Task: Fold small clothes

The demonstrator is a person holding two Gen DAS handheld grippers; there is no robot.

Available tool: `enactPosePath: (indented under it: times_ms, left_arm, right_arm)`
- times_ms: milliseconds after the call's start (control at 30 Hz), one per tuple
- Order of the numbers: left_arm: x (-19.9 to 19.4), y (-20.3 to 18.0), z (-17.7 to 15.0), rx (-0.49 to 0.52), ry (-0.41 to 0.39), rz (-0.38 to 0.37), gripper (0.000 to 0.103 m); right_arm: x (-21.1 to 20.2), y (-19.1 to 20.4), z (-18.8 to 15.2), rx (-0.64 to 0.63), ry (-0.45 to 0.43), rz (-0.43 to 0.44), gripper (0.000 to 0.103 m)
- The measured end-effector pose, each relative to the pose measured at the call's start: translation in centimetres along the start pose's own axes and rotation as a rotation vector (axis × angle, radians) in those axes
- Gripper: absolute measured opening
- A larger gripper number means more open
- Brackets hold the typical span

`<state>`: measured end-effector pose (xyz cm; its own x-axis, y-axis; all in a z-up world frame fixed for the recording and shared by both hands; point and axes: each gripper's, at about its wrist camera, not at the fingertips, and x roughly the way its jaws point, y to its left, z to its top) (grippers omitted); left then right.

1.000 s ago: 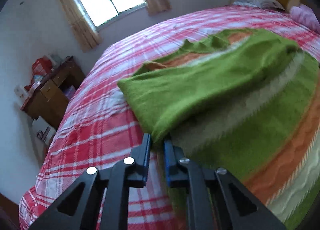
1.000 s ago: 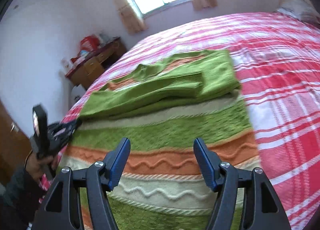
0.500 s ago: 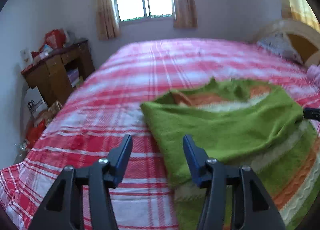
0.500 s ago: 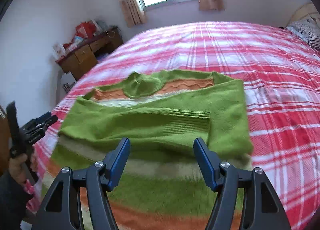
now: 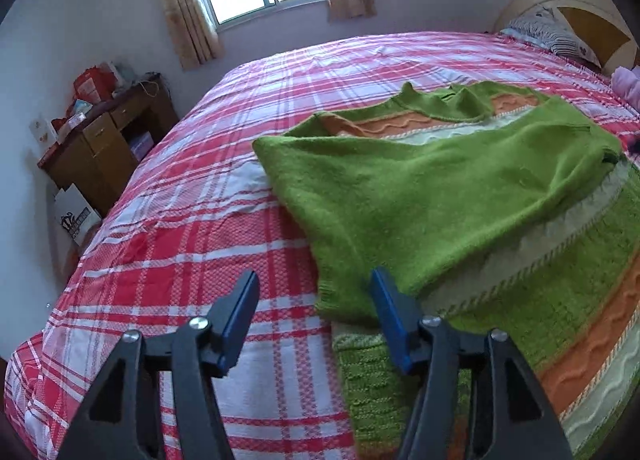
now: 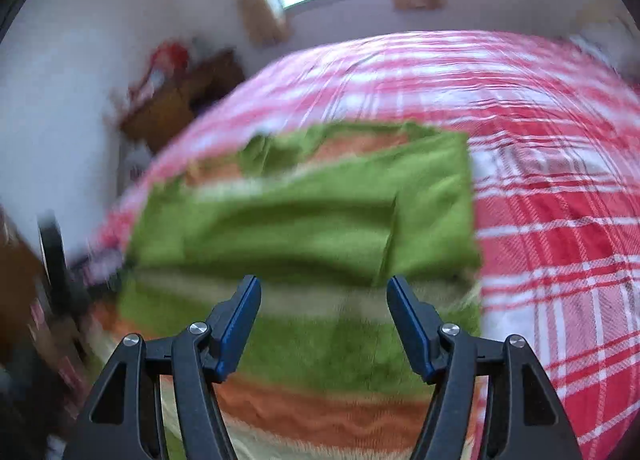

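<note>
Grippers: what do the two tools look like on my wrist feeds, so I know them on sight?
The left gripper and right gripper look alike: black angular linkage arms with triangular cut-outs, silver round screw heads at the joints, and blue finger pads. No cables or markings show.

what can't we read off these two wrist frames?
- Sweater hem: cut off by the bottom and right edges in the left wrist view.
- Right wrist view: motion blur smears the sweater's folded sleeves, so fold edges are unreadable.
- Items on the wooden desk: too small in the left view, blurred in the right.
- Pillow: partly cut off by the fisheye rim.
</note>
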<state>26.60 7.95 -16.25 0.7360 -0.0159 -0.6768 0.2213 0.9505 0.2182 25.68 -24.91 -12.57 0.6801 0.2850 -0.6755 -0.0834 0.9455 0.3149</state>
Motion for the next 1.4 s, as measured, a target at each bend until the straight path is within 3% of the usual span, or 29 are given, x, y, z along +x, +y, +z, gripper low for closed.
enactPosePath:
  times_ms: [67, 133, 200, 300, 400, 500, 600, 700, 800, 867, 900, 967, 1033, 1067, 1133, 1200, 1333, 1400]
  left_arm:
    - [-0.3, -0.6, -0.2, 0.017, -0.011, 0.023, 0.060]
    - [-0.5, -0.9, -0.3, 0.031, -0.025, 0.054, 0.064]
    - [-0.6, -1.0, -0.4, 0.034, -0.037, 0.082, 0.068]
    - [-0.8, -0.8, -0.5, 0.026, -0.045, 0.078, 0.068]
    - [-0.6, -0.1, -0.5, -0.006, -0.031, 0.056, 0.072]
    - [-0.6, 0.8, -0.7, -0.054, -0.027, 0.006, 0.075]
    - [-0.4, 2.0, -0.9, -0.126, -0.013, -0.028, 0.093]
    - [-0.2, 1.9, -0.9, -0.130, -0.002, -0.025, 0.099]
    - [-0.3, 1.5, -0.9, -0.115, -0.006, -0.011, 0.100]
    - [-0.5, 1.7, -1.1, -0.124, -0.011, -0.012, 0.101]
    - [-0.6, 1.9, -1.2, -0.136, -0.012, -0.018, 0.101]
    - [-0.8, 2.5, -1.5, -0.172, -0.019, -0.034, 0.102]
    - [-0.9, 3.2, -1.6, -0.209, -0.028, -0.051, 0.102]
    - [-0.9, 3.6, -1.7, -0.229, -0.029, -0.062, 0.103]
    - [-0.8, 3.9, -1.8, -0.257, -0.029, -0.070, 0.103]
    - [-0.8, 4.1, -1.8, -0.268, -0.027, -0.070, 0.103]
    - [-0.6, 3.9, -1.8, -0.263, -0.021, -0.064, 0.103]
    - [-0.5, 3.9, -1.8, -0.262, -0.017, -0.060, 0.103]
  right_arm:
    - [0.7, -0.7, 1.8, 0.045, -0.010, -0.012, 0.065]
    - [1.8, -0.4, 3.2, 0.030, -0.006, -0.044, 0.053]
    - [2.9, 1.0, 3.6, -0.009, 0.017, -0.031, 0.053]
    - [4.5, 5.4, 1.8, -0.235, 0.032, -0.044, 0.053]
    - [6.9, 6.8, -1.0, -0.328, 0.177, -0.154, 0.054]
    - [5.7, 8.3, -2.1, -0.401, 0.184, -0.231, 0.053]
    - [4.3, 10.0, -1.3, -0.393, 0.114, -0.188, 0.053]
    - [4.7, 12.7, -0.5, -0.432, 0.041, -0.114, 0.053]
    - [7.9, 14.0, -0.9, -0.409, 0.116, 0.016, 0.053]
    - [9.2, 13.8, -2.4, -0.365, 0.206, 0.066, 0.054]
    - [8.5, 13.9, -3.3, -0.403, 0.173, 0.056, 0.054]
    - [7.4, 13.7, -4.3, -0.442, 0.192, 0.056, 0.054]
    - [6.0, 12.5, -4.0, -0.424, 0.205, 0.080, 0.053]
    - [5.0, 11.8, -3.4, -0.410, 0.169, 0.080, 0.053]
    - [3.1, 9.6, -1.5, -0.372, 0.085, 0.038, 0.053]
    - [2.4, 6.6, 0.3, -0.299, 0.047, -0.061, 0.053]
    - [4.4, 0.5, 3.1, -0.124, 0.077, -0.185, 0.053]
    - [6.2, -1.3, 3.2, -0.074, 0.127, -0.154, 0.044]
